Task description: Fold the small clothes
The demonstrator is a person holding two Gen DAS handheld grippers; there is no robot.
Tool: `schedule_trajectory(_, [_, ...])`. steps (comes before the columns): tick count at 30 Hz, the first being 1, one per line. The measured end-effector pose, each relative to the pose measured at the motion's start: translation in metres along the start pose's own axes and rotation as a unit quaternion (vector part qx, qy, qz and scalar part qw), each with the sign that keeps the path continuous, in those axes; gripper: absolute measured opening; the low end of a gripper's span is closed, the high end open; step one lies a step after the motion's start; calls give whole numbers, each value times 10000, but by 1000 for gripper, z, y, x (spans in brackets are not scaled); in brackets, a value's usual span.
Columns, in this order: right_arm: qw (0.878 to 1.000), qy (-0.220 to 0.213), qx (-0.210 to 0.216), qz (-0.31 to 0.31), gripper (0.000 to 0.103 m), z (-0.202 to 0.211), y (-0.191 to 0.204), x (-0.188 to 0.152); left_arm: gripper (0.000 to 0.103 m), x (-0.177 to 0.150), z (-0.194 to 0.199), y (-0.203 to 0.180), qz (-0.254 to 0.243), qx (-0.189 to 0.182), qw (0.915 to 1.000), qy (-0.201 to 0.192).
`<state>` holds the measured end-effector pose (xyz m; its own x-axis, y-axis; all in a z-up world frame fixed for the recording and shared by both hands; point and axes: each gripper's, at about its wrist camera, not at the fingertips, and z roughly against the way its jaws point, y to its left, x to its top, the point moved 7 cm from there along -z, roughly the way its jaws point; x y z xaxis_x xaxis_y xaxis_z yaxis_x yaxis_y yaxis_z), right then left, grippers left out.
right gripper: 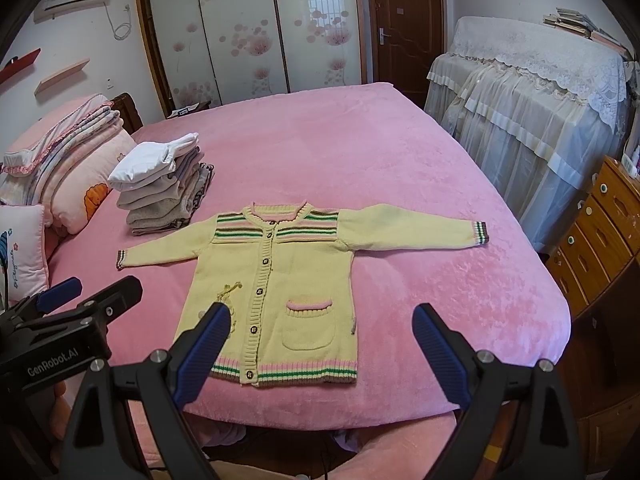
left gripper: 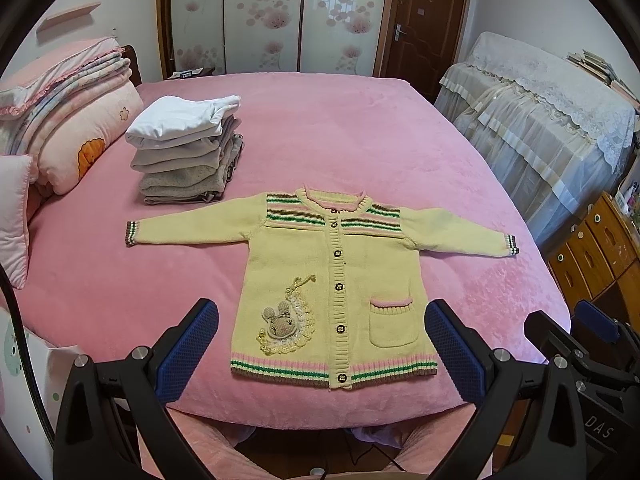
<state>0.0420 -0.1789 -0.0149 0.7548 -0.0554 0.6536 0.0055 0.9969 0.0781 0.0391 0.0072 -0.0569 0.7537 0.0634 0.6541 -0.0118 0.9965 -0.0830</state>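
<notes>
A small yellow knit cardigan lies flat and buttoned on the pink bed, sleeves spread out to both sides, hem toward me. It has striped shoulders, a bunny patch and a front pocket. My left gripper hovers open above the hem, nothing between its blue pads. My right gripper is also open, over the hem's right half, holding nothing. Each gripper shows at the edge of the other's view.
A stack of folded clothes sits behind the cardigan's left sleeve. Pillows and folded quilts fill the bed's left side. A lace-covered piece of furniture and a wooden drawer cabinet stand to the right.
</notes>
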Motion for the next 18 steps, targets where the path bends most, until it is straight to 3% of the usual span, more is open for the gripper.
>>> schedule_trajectory(18, [10000, 7, 14, -39, 93, -1, 1, 0, 102, 2, -3, -4, 19, 2, 10000, 52])
